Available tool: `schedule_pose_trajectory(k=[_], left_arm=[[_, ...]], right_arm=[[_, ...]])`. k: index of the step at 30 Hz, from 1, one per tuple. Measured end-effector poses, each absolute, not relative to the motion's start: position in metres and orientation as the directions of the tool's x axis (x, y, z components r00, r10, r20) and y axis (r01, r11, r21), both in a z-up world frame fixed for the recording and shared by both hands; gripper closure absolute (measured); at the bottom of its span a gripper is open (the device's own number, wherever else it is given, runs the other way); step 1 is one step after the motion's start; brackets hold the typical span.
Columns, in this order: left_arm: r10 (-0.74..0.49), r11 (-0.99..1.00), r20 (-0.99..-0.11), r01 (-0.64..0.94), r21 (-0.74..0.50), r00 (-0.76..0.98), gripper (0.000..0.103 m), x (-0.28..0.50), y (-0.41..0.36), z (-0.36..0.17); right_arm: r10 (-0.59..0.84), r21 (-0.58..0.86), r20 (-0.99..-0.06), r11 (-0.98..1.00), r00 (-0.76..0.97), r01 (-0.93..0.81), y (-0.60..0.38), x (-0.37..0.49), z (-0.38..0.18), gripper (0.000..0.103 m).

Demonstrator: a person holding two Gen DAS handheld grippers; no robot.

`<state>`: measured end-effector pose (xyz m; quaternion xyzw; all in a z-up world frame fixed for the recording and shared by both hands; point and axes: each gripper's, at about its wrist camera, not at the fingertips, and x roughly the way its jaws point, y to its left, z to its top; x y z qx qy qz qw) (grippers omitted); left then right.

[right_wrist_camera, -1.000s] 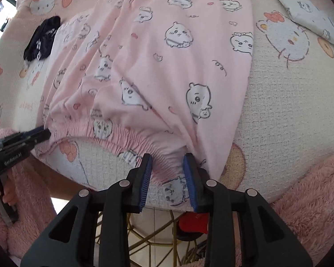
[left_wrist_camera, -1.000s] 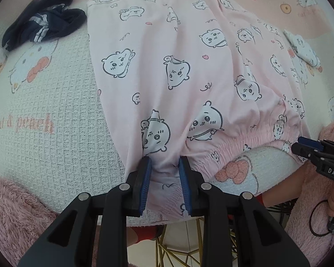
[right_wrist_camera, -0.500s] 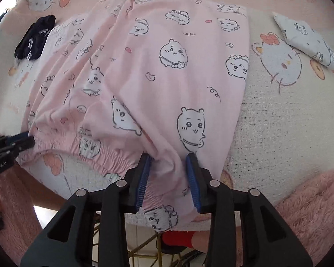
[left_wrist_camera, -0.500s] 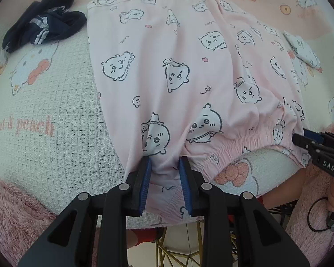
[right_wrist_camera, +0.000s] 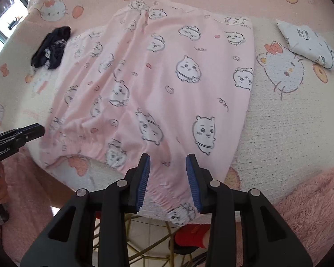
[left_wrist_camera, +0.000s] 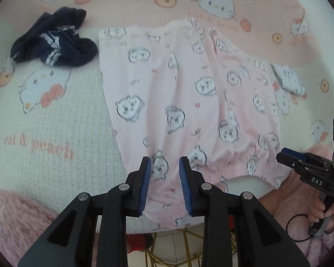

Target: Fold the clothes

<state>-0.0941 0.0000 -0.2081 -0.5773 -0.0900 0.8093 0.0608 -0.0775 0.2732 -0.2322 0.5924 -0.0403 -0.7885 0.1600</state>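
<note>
The left gripper [left_wrist_camera: 164, 173] and right gripper [right_wrist_camera: 168, 173] each have jaws partly closed, pinching the waistband of the pink pants [left_wrist_camera: 184, 102] at the tabletop [left_wrist_camera: 55, 133] edge.

left gripper [left_wrist_camera: 164, 173]: has gone up, lifting its waistband corner
right gripper [right_wrist_camera: 168, 173]: has gone up too
pink pants [left_wrist_camera: 184, 102]: near edge now off the blanket [left_wrist_camera: 55, 120], more blanket showing underneath
</note>
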Motion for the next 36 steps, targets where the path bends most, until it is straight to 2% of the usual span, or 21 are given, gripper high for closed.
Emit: schedule_pose_trajectory(k=[6,14,19,25,27,28,29,30,31,36], left_arm=[[0.143,-0.981,-0.913,0.066,-0.181,-0.383,0.075,-0.173,-0.042,-0.209],[0.115,-0.948,-0.892,0.221,-0.231,-0.438,0.075,-0.269,-0.104,-0.246],[0.195,-0.936,-0.88,0.186,-0.299,-0.434,0.075,-0.289,-0.115,-0.265],[0.177,-0.966,-0.886,0.096,-0.239,-0.429,0.075,-0.291,-0.1,-0.272],[0.158,-0.972,-0.888,0.092,-0.217,-0.433,0.087,-0.291,-0.098,-0.273],[0.153,-0.971,-0.884,0.099,-0.218,-0.441,0.094,-0.29,-0.099,-0.271],[0.153,-0.968,-0.879,0.11,-0.224,-0.452,0.096,-0.289,-0.102,-0.269],[0.149,-0.967,-0.871,0.116,-0.228,-0.468,0.097,-0.288,-0.104,-0.265],[0.143,-0.966,-0.862,0.12,-0.228,-0.486,0.097,-0.286,-0.106,-0.259],[0.119,-0.963,-0.825,0.138,-0.232,-0.553,0.097,-0.282,-0.116,-0.241]], right_arm=[[-0.365,0.279,-0.885,-0.913,-0.288,0.299,0.245,-0.138,-0.184,0.068],[-0.266,0.143,-0.912,-0.92,-0.313,0.365,0.175,-0.278,-0.21,0.068],[-0.241,0.119,-0.92,-0.923,-0.309,0.365,0.147,-0.348,-0.236,0.068],[-0.217,0.084,-0.939,-0.896,-0.266,0.436,0.112,-0.39,-0.267,0.068],[-0.217,0.082,-0.944,-0.885,-0.25,0.459,0.103,-0.393,-0.275,0.068],[-0.218,0.082,-0.945,-0.879,-0.242,0.47,0.099,-0.395,-0.278,0.075],[-0.213,0.073,-0.946,-0.876,-0.246,0.477,0.096,-0.395,-0.279,0.083],[-0.204,0.059,-0.945,-0.874,-0.255,0.483,0.094,-0.394,-0.279,0.086],[-0.196,0.045,-0.944,-0.872,-0.264,0.488,0.092,-0.393,-0.279,0.095],[-0.24,0.084,-0.921,-0.891,-0.307,0.445,0.106,-0.395,-0.264,0.1]])
